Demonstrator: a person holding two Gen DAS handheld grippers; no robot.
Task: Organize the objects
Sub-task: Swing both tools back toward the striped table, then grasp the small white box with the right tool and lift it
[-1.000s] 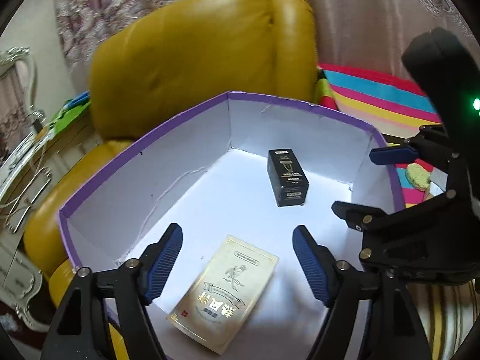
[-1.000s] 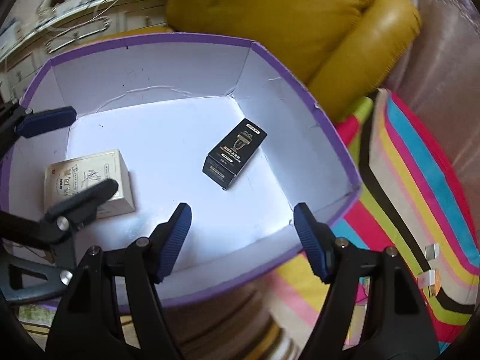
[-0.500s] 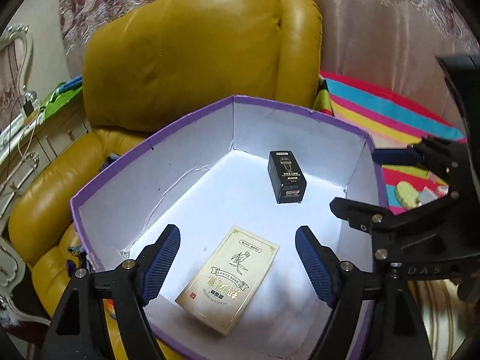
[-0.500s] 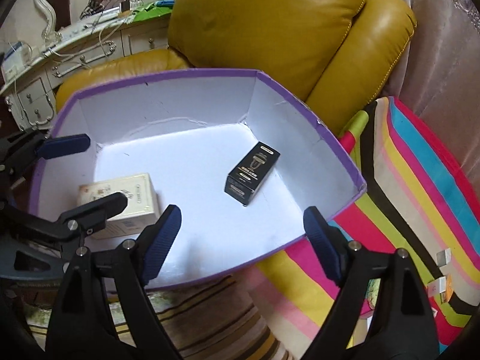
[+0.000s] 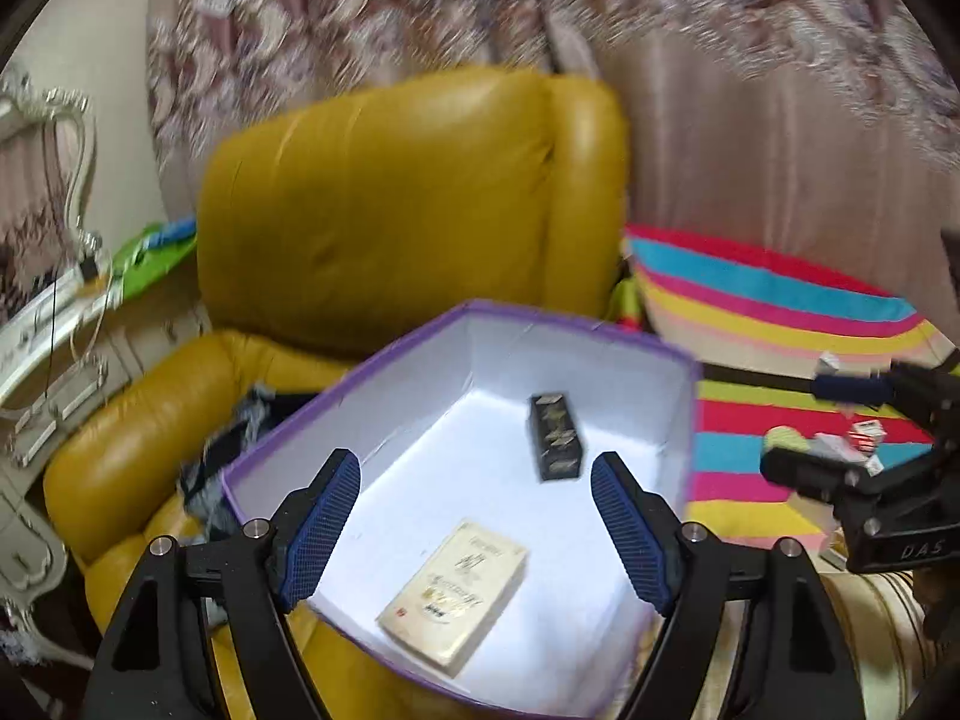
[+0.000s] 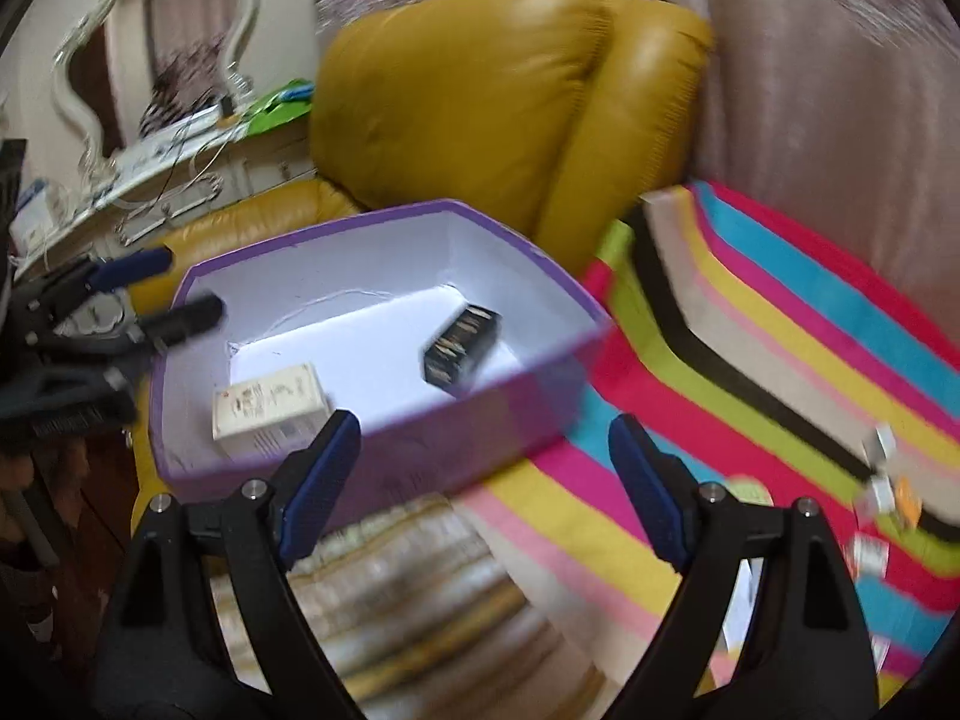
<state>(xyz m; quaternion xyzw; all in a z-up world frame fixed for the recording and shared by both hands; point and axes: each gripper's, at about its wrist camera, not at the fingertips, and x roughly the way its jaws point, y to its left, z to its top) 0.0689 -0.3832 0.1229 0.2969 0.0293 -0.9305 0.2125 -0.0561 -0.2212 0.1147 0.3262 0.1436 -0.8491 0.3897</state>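
Observation:
A purple-rimmed box (image 5: 408, 342) (image 6: 372, 216) with white inside stands on the yellow armchair seat. In it lie a gold flat box (image 5: 456, 594) (image 6: 270, 402) and a small black box (image 5: 555, 438) (image 6: 462, 345). My left gripper (image 5: 477, 525) hovers open over the box's near edge, nothing between its blue pads. My right gripper (image 6: 480, 486) is open and empty, pulled back in front of the box's outer wall. Small items (image 6: 882, 492) (image 5: 840, 444) lie scattered on the striped blanket to the right.
A yellow leather armchair (image 5: 384, 198) backs the box. The striped blanket (image 6: 780, 324) covers the surface to the right. A white dresser with a mirror (image 6: 150, 60) and cables stands left. Curtains hang behind. Dark cloth (image 5: 240, 438) lies beside the box.
Both grippers have pulled back and up from the box, still open. The box looks smaller and farther in both views; the two boxes inside have stayed put.

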